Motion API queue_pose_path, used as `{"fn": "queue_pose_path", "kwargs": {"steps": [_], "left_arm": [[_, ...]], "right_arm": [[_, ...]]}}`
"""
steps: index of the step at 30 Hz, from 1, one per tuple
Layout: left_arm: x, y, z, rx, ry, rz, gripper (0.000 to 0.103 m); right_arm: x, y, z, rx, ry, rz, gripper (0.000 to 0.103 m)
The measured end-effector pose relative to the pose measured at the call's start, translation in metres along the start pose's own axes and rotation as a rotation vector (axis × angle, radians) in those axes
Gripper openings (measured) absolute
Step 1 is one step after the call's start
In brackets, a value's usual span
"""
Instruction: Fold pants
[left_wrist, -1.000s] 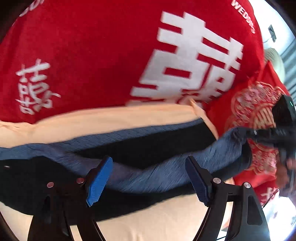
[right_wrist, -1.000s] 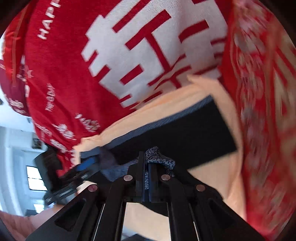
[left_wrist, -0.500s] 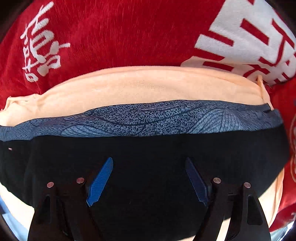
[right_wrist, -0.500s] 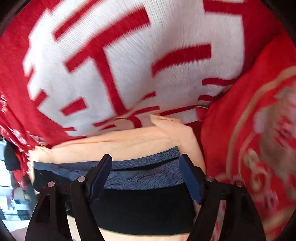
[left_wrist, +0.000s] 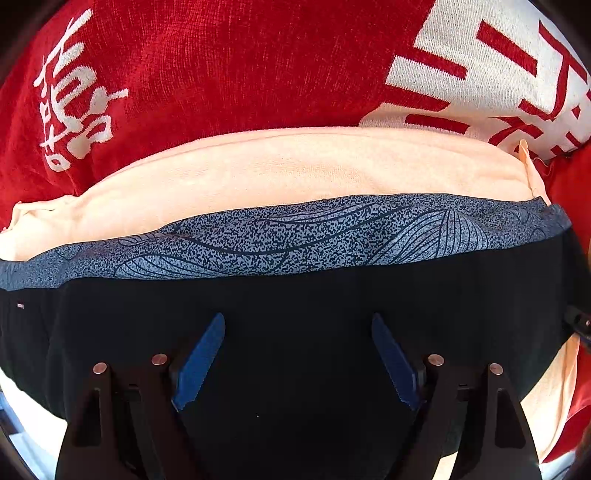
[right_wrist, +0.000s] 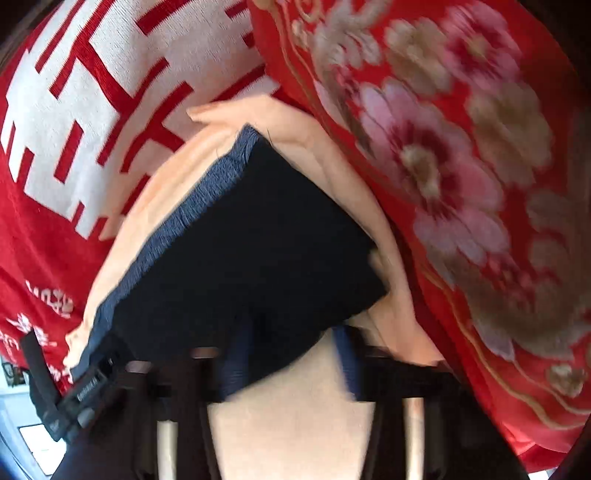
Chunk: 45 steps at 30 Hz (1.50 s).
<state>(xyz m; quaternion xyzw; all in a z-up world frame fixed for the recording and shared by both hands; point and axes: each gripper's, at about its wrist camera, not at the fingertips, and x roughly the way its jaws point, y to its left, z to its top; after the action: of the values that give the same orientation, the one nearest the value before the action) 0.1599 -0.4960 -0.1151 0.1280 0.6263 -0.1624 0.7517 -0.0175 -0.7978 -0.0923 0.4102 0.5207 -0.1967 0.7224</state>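
Atop peach towel (left_wrist: 295, 166), seemingly folded pants (left_wrist: 295, 314)

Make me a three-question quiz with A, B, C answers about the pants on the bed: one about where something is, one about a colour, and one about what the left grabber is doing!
1. What do the folded pants lie right on?
A. a peach cloth
B. a wooden floor
C. a green pillow

2. What colour is the patterned band along the pants' edge?
A. yellow
B. blue
C. pink

3. How are the left gripper's jaws?
A. shut on a sock
B. shut on the red blanket
C. wide open, pinching nothing

Answers:
1 A: the peach cloth shows on both sides of the pants, and it lies on the red blanket.
2 B: the band is speckled blue with leaf lines.
3 C: the left gripper has its blue pads far apart, with only flat dark fabric between them.
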Motion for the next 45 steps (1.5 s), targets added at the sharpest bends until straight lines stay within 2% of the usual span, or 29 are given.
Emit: {"fn": "queue_pose_path", "kwargs": {"steps": [1, 3, 5, 7, 9, 10, 14, 16, 18, 21, 23, 24, 25, 27, 29, 32, 34, 35, 37, 41, 42, 45], "left_arm": [[0.001, -0.003, 0.001, -0.003, 0.003, 0.002, 0.083], [-0.004, -0.006, 0.004, -0.007, 0.001, -0.005, 0.083], [-0.005, -0.01, 0.007, 0.001, -0.008, -0.012, 0.083], [0.005, -0.016, 0.008, 0.012, 0.019, 0.002, 0.083], [0.007, -0.016, 0.01, 0.001, 0.026, 0.005, 0.083], [0.004, -0.015, 0.01, -0.004, 0.027, 0.0, 0.083], [-0.013, -0.014, 0.02, -0.008, -0.015, -0.022, 0.083], [-0.016, -0.014, 0.03, 0.002, -0.038, -0.014, 0.083], [-0.012, -0.02, 0.043, 0.008, -0.051, 0.008, 0.083], [0.002, -0.025, 0.056, -0.009, -0.054, 0.019, 0.083], [0.015, -0.027, 0.056, -0.014, -0.031, 0.04, 0.083], [0.019, -0.025, 0.054, -0.02, -0.027, 0.038, 0.083], [0.02, -0.022, 0.051, -0.032, -0.034, 0.028, 0.083], [0.018, -0.017, 0.041, -0.041, -0.051, 0.01, 0.083], [0.015, -0.013, 0.03, -0.023, -0.047, 0.012, 0.083], [0.008, -0.008, 0.016, -0.011, -0.009, 0.037, 0.083], [0.0, 0.004, 0.002, -0.021, 0.008, 0.056, 0.083], [-0.004, 0.008, -0.004, -0.03, 0.009, 0.058, 0.083], [-0.013, 0.028, -0.022, -0.06, 0.014, 0.066, 0.083], [-0.028, 0.066, -0.053, -0.114, 0.022, 0.078, 0.083], [-0.028, 0.071, -0.071, -0.126, 0.024, 0.08, 0.083], [-0.034, 0.1, -0.086, -0.156, 0.024, 0.076, 0.083]], "right_arm": [[-0.003, 0.003, 0.003, -0.004, -0.011, 0.013, 0.009], [-0.025, 0.019, 0.013, -0.075, -0.089, 0.033, 0.008], [-0.034, 0.028, 0.015, -0.134, -0.114, 0.024, 0.008], [-0.022, 0.024, 0.022, -0.132, -0.061, -0.001, 0.012], [0.01, 0.014, 0.023, -0.121, 0.086, -0.076, 0.022], [0.009, 0.013, 0.022, -0.124, 0.087, -0.064, 0.023], [-0.035, 0.032, 0.008, -0.2, -0.029, -0.027, 0.023], [-0.042, 0.049, 0.014, -0.277, -0.065, -0.014, 0.023], [-0.031, 0.072, 0.034, -0.354, -0.068, 0.003, 0.023], [-0.002, 0.088, 0.065, -0.373, -0.05, 0.037, 0.023], [0.037, 0.095, 0.079, -0.395, -0.009, -0.003, 0.023], [0.048, 0.092, 0.084, -0.4, 0.003, -0.052, 0.022], [0.052, 0.085, 0.081, -0.401, -0.001, -0.092, 0.014], [0.047, 0.065, 0.081, -0.358, -0.032, -0.049, 0.008], [0.042, 0.065, 0.075, -0.371, -0.043, -0.077, 0.007], [0.037, 0.075, 0.057, -0.459, -0.048, -0.164, 0.008], [0.034, 0.076, 0.053, -0.421, -0.034, -0.168, 0.014], [0.029, 0.074, 0.051, -0.382, -0.026, -0.158, 0.018], [0.018, 0.071, 0.04, -0.309, -0.006, -0.102, 0.036], [-0.001, 0.074, -0.005, -0.259, 0.051, 0.022, 0.037], [-0.001, 0.077, -0.017, -0.255, 0.072, 0.043, 0.037], [0.005, 0.09, -0.058, -0.226, 0.155, 0.116, 0.038]]}}
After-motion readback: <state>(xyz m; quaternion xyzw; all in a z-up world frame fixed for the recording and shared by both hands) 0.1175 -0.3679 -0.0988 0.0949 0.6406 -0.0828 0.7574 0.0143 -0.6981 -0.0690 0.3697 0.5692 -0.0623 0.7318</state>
